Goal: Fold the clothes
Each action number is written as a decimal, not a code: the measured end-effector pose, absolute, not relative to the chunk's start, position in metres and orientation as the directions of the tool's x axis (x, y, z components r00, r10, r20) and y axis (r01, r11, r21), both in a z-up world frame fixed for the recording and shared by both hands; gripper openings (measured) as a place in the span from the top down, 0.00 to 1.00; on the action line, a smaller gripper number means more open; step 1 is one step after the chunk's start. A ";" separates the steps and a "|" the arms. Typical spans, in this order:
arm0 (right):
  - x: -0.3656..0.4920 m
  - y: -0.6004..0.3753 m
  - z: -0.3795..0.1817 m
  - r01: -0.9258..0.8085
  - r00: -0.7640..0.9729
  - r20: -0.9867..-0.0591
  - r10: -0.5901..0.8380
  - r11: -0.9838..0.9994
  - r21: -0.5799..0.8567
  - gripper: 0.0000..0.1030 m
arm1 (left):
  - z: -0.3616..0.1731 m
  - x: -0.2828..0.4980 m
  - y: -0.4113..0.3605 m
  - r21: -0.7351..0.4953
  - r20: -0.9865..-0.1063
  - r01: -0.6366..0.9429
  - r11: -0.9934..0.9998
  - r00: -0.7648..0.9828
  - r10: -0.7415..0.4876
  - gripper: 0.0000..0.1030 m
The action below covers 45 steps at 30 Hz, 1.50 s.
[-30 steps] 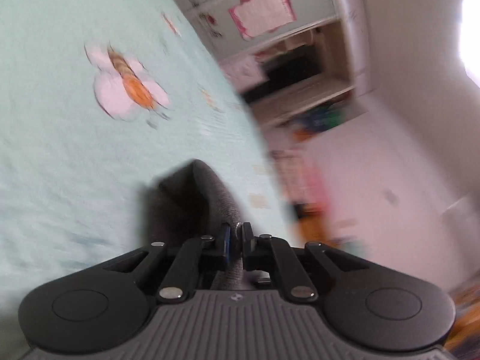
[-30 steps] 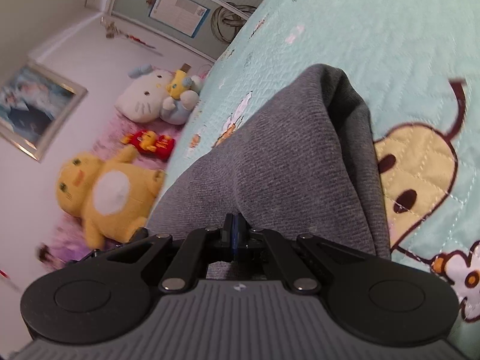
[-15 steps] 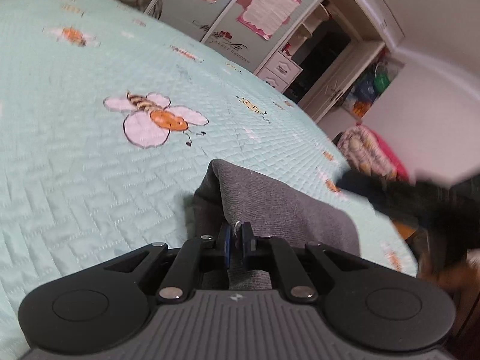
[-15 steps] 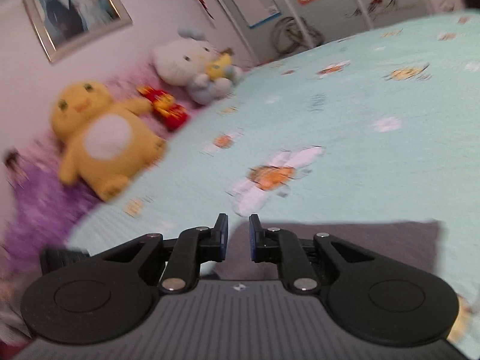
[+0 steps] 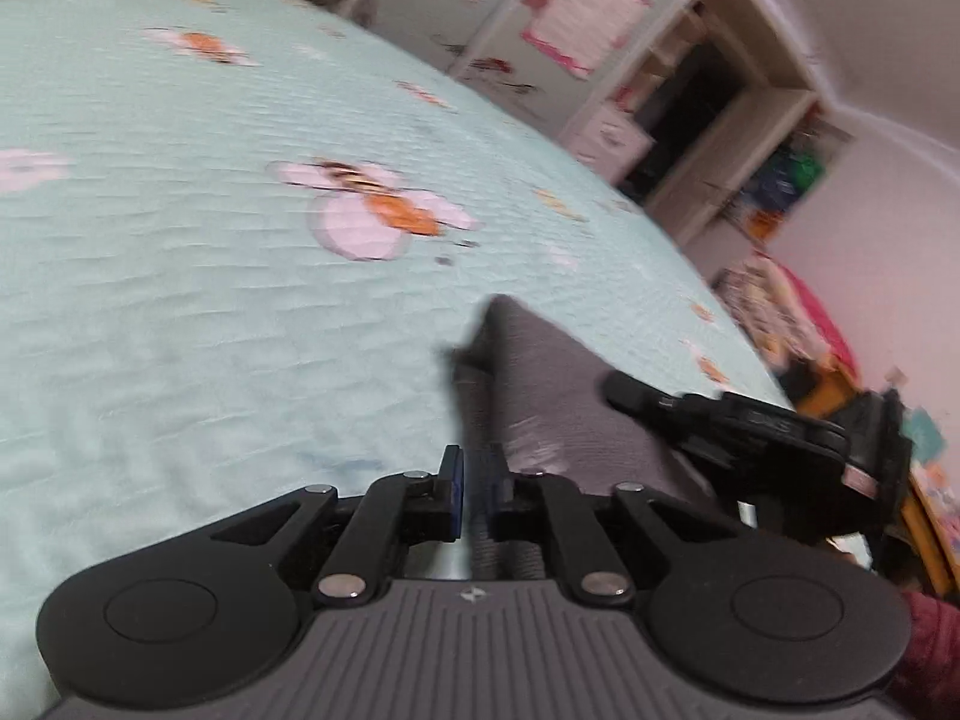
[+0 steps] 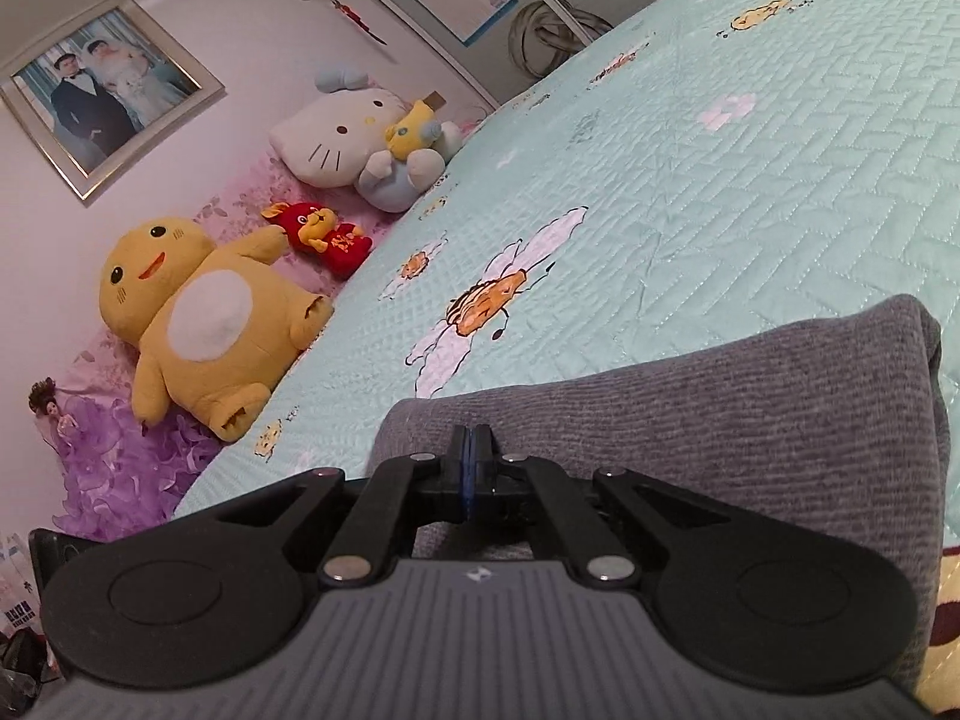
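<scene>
A folded grey knit garment (image 6: 750, 414) lies flat on the mint quilted bedspread (image 6: 780, 180). It also shows in the left wrist view (image 5: 558, 396). My left gripper (image 5: 474, 495) has its jaws slightly apart around the garment's folded left edge. My right gripper (image 6: 474, 468) has its jaws pressed together over the garment's near left corner; no cloth shows between them. The right gripper's body shows in the left wrist view (image 5: 750, 438), resting over the garment's right side.
Plush toys line the bed's head: a yellow one (image 6: 204, 312), a white cat (image 6: 342, 138), a small red one (image 6: 324, 234). A framed photo (image 6: 102, 90) hangs above. Shelves and drawers (image 5: 690, 120) stand beyond the bed's far edge.
The garment went from held up to lying flat on the bed. My right gripper opened half a second ago and is shut again now. My left gripper's jaws have parted slightly.
</scene>
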State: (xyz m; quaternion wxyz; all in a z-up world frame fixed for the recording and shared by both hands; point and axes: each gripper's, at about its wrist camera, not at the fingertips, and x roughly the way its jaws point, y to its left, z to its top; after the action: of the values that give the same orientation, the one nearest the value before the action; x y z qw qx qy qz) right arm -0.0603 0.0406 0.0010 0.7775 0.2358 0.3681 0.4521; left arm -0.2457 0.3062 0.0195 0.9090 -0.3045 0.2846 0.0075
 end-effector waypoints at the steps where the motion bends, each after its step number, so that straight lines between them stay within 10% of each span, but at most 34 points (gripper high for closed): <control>1: -0.060 0.041 0.001 -0.530 0.321 -0.357 0.877 0.479 0.700 1.00 | 0.023 -0.250 0.310 -0.557 -0.521 -0.204 0.805 0.841 -0.147 0.96; 11: -0.060 0.039 -0.001 -0.532 0.322 -0.334 0.886 0.461 0.710 1.00 | 0.067 -0.190 0.305 -0.808 -0.324 -0.073 0.585 0.884 -0.336 0.96; 15: -0.060 0.038 -0.002 -0.529 0.320 -0.323 0.891 0.451 0.719 1.00 | 0.008 -0.136 0.303 -0.800 -0.485 -0.251 0.544 0.805 -0.342 0.95; 41: -0.054 0.028 0.015 -0.473 0.281 -0.323 0.904 0.423 0.773 1.00 | 0.029 -0.221 0.234 -0.479 -0.631 -0.221 0.849 0.760 -0.157 0.96; 45: -0.077 -0.017 0.045 -0.447 0.308 -0.238 0.921 0.361 0.819 0.47 | 0.040 -0.239 0.239 -0.489 -0.611 -0.236 0.840 0.780 -0.137 0.92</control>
State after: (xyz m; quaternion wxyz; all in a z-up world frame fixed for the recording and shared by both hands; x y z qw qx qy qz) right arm -0.0766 -0.0166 0.0447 0.7403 0.3259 0.3640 0.4618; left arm -0.2394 0.2387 0.0403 0.9003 -0.2816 0.3308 0.0276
